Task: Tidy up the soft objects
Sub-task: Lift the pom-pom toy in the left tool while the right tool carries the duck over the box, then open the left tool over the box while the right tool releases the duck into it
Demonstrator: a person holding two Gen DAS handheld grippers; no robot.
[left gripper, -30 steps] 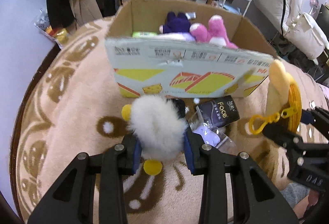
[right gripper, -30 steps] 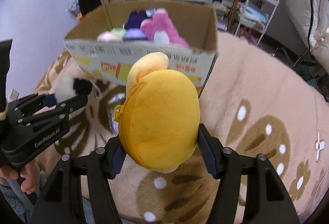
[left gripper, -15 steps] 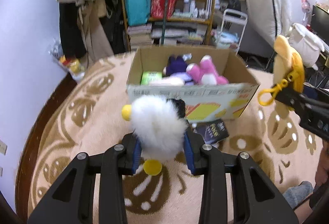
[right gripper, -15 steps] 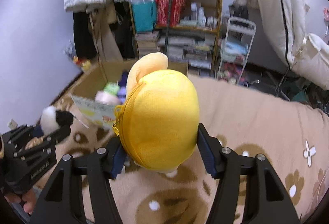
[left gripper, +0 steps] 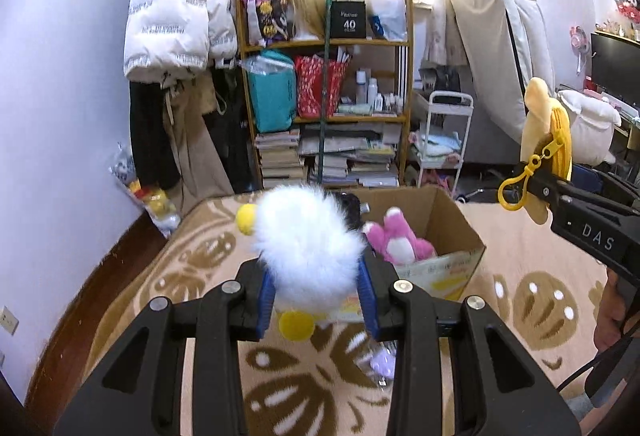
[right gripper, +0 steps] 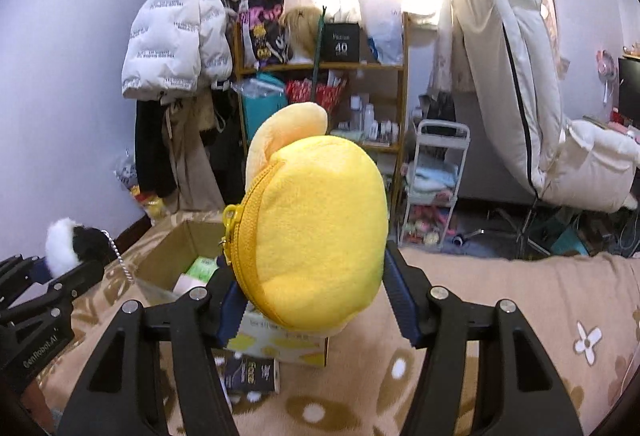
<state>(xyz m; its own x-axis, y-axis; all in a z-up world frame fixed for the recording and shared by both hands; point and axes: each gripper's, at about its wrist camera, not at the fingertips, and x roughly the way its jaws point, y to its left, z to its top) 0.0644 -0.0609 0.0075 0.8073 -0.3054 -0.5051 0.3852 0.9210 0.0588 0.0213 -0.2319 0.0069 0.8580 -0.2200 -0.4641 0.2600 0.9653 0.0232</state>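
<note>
Bookshelf [left gripper: 324, 108] stands beyond cardboard box [left gripper: 448, 220] on patterned blanket [left gripper: 192, 276].

Black plastic left gripper [left gripper: 316, 300], right gripper [right gripper: 316, 306]: blue jaws, silver screws, white lettering.

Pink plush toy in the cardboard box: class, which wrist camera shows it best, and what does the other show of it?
The left wrist view: the pink plush toy lies in plain sight inside the cardboard box. In the right wrist view the yellow plush pouch covers most of the box, so the toy cannot be made out.
</note>
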